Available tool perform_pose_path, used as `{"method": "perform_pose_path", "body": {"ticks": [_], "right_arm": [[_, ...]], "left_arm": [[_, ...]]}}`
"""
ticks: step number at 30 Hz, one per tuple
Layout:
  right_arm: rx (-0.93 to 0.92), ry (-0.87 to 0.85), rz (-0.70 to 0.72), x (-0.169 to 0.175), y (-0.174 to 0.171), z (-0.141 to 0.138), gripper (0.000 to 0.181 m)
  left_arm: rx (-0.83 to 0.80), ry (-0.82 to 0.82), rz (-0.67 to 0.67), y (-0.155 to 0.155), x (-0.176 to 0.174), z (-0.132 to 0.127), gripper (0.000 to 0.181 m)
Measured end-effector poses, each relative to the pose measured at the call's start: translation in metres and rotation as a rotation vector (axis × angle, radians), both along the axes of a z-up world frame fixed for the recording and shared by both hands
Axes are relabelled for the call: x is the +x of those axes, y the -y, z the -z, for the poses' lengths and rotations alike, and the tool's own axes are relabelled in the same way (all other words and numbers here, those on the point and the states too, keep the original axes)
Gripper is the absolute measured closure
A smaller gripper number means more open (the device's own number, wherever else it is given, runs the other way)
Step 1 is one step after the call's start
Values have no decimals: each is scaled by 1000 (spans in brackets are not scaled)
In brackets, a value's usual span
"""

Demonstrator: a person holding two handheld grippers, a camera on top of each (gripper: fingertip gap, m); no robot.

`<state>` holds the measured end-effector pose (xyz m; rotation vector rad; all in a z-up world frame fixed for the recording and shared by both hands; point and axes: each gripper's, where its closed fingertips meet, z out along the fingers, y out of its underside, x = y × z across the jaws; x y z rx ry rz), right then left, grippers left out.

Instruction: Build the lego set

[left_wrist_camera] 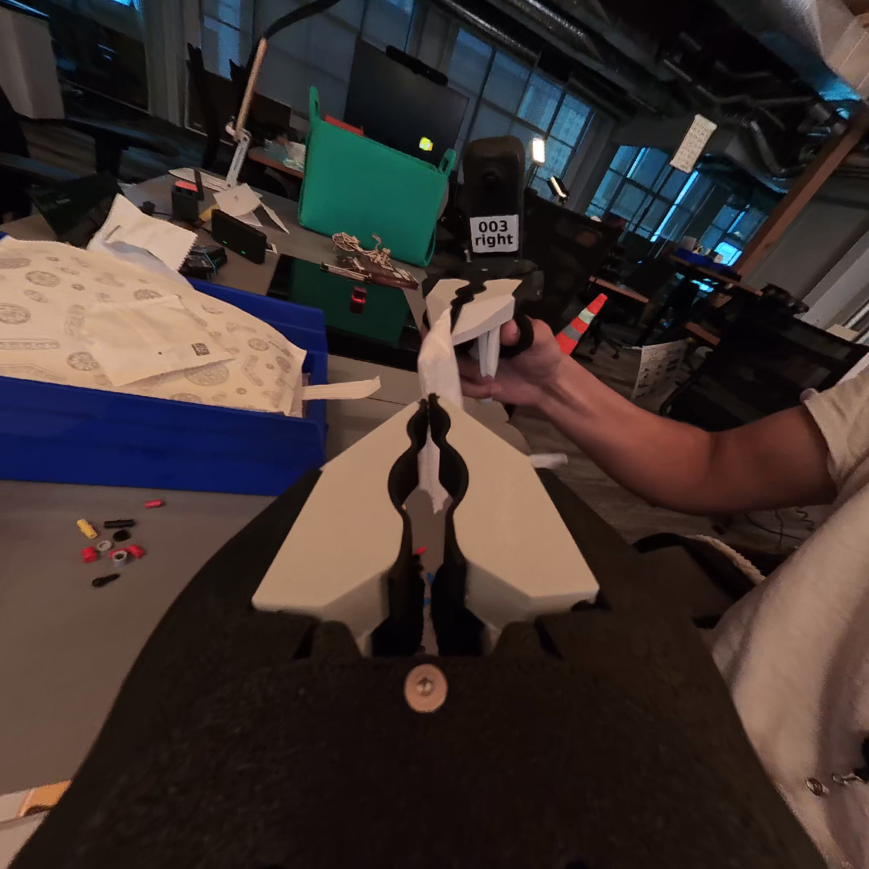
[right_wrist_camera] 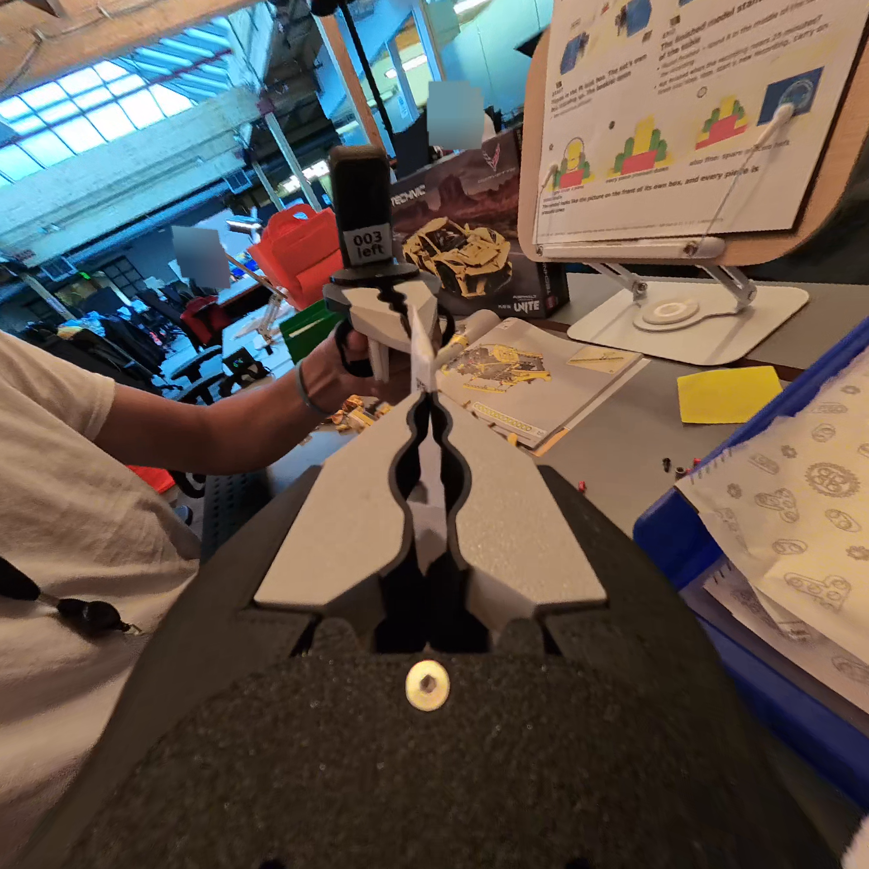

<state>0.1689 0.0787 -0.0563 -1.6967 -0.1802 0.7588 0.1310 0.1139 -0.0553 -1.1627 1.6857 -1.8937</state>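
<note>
Both grippers are shut on the same white paper parts bag, held in the air between them above the table edge. My left gripper pinches one end; the bag runs up to the right gripper facing it. In the right wrist view my right gripper grips the bag, and the left gripper faces it. Small red, black, yellow and grey lego pieces lie loose on the grey table. An open instruction booklet lies on the table.
A blue bin holds more patterned paper bags. The lego set box stands behind the booklet, beside a stand with an instruction sheet. A yellow sheet and a partly built yellow model lie on the table. A green bag stands farther back. Across from one pair of fingers to the other is roughly 6 cm.
</note>
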Motion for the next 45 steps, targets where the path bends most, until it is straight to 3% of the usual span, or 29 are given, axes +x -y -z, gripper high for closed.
{"method": "perform_pose_path", "body": {"ticks": [4,8,13,16,23,31,34,36,41,45], "right_arm": [[0,16,-15,-15,-9,1,181],[17,41,53,9,-2,-6,181],[5,55,16,-9,-9,1,181],[12,43,35,8,0,-1,181],[-6,-18,42,12,3,3,181],[-24,-717,-7,36,-5,-30,181],[61,-966,-37,45,-5,-49,181],[124,-1096,-73,49,-2,-60,181],[265,-1335,-208,55,13,-81,181],[297,-1391,-198,50,12,-86,181]], "left_arm": [[30,-8,-1,13,10,6,181],[-28,13,-30,-3,8,-2,181],[13,-3,-11,10,12,6,181],[-20,0,-27,-4,7,3,181],[1,-21,-19,1,9,4,181],[-404,-266,26,-12,46,-50,181],[-350,-284,12,-18,61,-66,175],[-359,-239,58,-15,58,-89,156],[-347,-24,58,-15,14,-134,151],[-241,-21,-49,-16,-15,-109,151]]}}
